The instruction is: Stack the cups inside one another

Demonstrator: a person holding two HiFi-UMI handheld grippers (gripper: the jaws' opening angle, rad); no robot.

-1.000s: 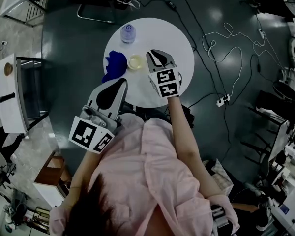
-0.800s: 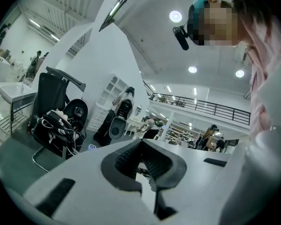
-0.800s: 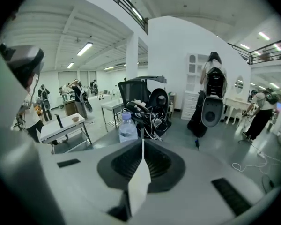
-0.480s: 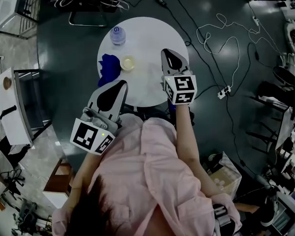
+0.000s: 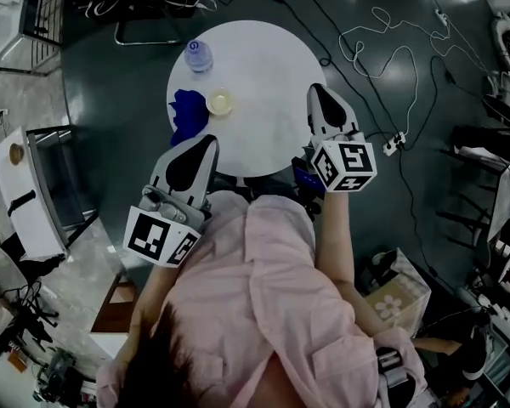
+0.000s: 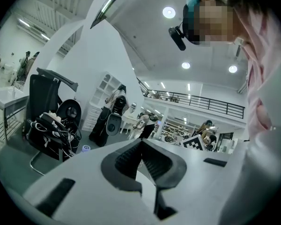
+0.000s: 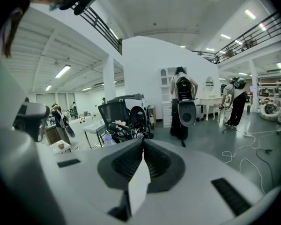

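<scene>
One round white table (image 5: 272,66) is mostly bare on its right. My left gripper (image 5: 209,143) hangs at its near edge. My right gripper (image 5: 319,93) has slid from the cups (image 5: 220,102) to its right edge. Both have jaws pressed together, empty. The cups sit beside a blue cloth (image 5: 185,113).

The person wears a pale pink cloth shirt (image 5: 263,304), its sleeves seemingly short. The light grey left gripper (image 5: 206,143) and its twin, the right gripper (image 5: 320,96), have black ribbed jaw pads and white cubes with black square markers.
</scene>
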